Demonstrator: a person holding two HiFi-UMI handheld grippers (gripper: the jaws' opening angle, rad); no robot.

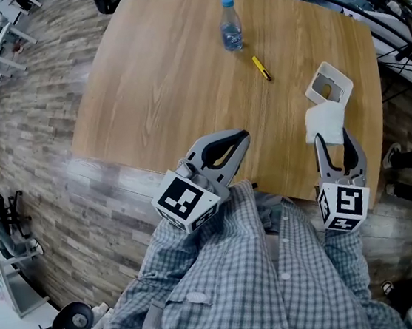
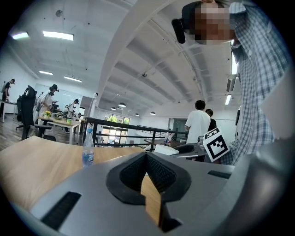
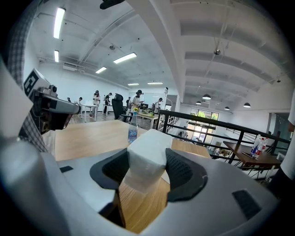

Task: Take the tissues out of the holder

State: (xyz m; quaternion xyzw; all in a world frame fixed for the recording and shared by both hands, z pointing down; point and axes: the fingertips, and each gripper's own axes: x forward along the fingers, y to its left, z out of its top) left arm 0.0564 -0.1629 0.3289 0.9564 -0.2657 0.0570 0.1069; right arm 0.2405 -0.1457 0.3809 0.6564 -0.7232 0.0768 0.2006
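Observation:
A white tissue holder (image 1: 340, 79) lies on the wooden table (image 1: 167, 90) near its right edge, and its opening looks empty. Just in front of it, my right gripper (image 1: 331, 137) is shut on a folded wad of white tissues (image 1: 325, 120). In the right gripper view the tissues (image 3: 146, 154) fill the gap between the dark pads (image 3: 184, 173). My left gripper (image 1: 243, 136) hovers over the table's near edge, shut with nothing in it. In the left gripper view its pads (image 2: 161, 173) meet at the tips.
A clear water bottle (image 1: 230, 24) with a blue cap stands at the table's far side. A yellow pen (image 1: 261, 67) lies between it and the holder. A black railing (image 1: 395, 3) runs past the table on the right. People stand at desks in the background.

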